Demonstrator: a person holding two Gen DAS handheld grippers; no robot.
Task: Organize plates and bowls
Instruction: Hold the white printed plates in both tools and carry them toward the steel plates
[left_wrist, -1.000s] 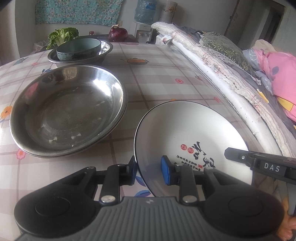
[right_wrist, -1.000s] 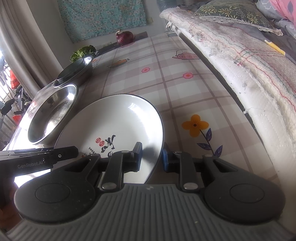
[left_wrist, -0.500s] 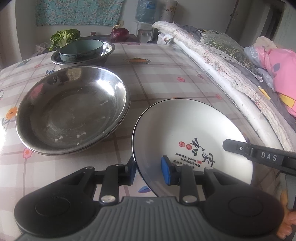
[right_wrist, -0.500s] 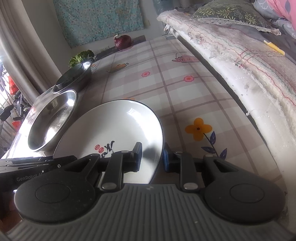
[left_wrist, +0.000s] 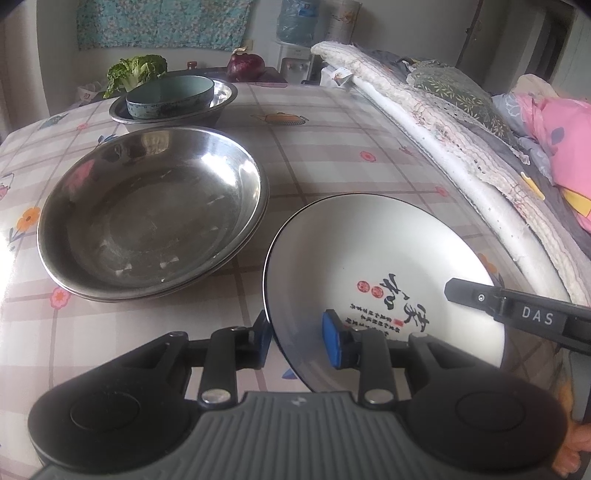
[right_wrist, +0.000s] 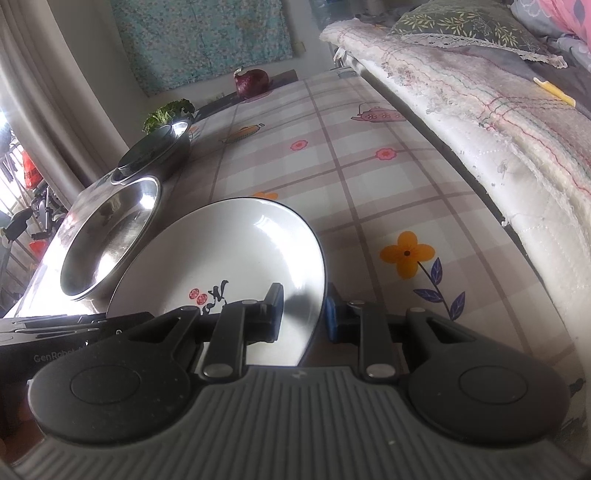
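White plate (left_wrist: 373, 254) sits at the near edge of the table (left_wrist: 332, 147), held by both claws on opposite sides of its rim. Left gripper (left_wrist: 295, 338) is clamped on the rim, one pad (left_wrist: 332, 338) inside, the other underneath. Right gripper (right_wrist: 303, 312) is likewise clamped on the opposite rim.

Judgement: plate likely goes onto or beside the steel dish (left_wrist: 151, 210), just to its left. Keep both grips even and the plate level; lift clear of the dish's rim before crossing, since the two are close.

Farther back, near the far edge: a green bowl (left_wrist: 170, 96) nested in a steel bowl (left_wrist: 221, 94).

Unclear: whether the plate's base touches the cloth; its near rim is hidden behind the gripper bodies. The steel dish may be two stacked.
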